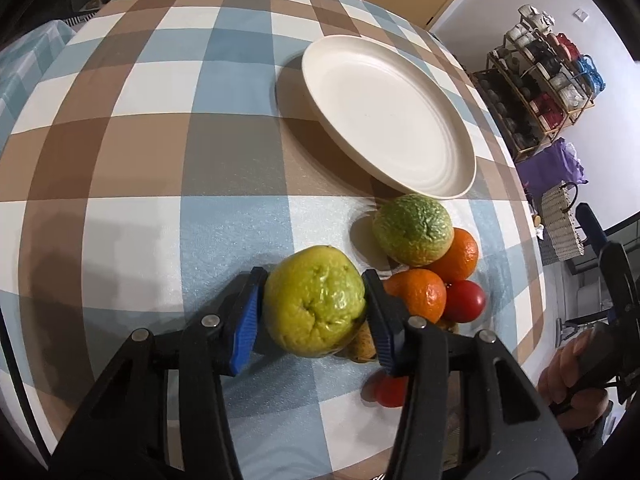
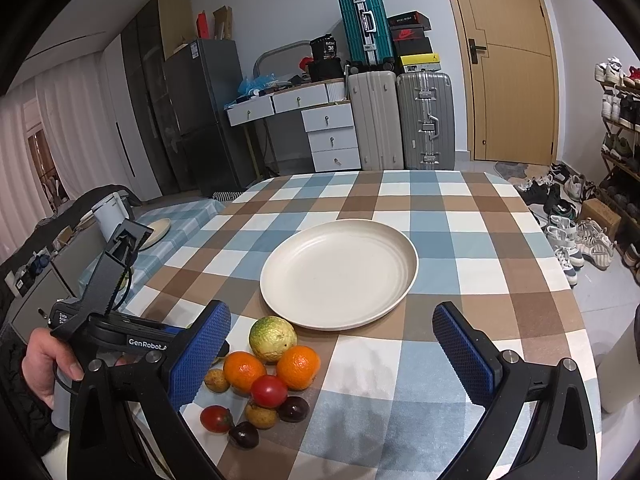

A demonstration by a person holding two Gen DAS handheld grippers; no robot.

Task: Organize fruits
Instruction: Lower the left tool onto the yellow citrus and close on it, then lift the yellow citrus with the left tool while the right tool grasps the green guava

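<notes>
— So, what is sitting on the desk right now?

— Its checked cloth is carrying a wide cream plate, which is lying bare, and just in front of the plate a small heap of fruit is waiting: a green-yellow guava, two oranges, two red tomatoes, then the little brown and dark fruits at the near edge.

— And which step is going on?

— The first pick, I am judging. The left tongs are pinching a second, yellower guava at the near side of the heap; both blue pads are pressing on its flanks, so the jaws are standing about a fruit's width apart. Whether it is resting on the cloth or already clear, I cannot tell.

— What are the right tongs doing?

— The right tongs are hanging wide open over the desk, gripping nothing, with the heap just beside the left pad and the plate beyond.

— So what is the next move calling for?

— Probably lifting that guava straight up, so it is not nudging the orange and the small brown fruit touching it, then carrying it forward and right to the plate, which is near but not touching. The fruit is round and slick, so the pinch is needing to hold steady until it is set down.
</notes>
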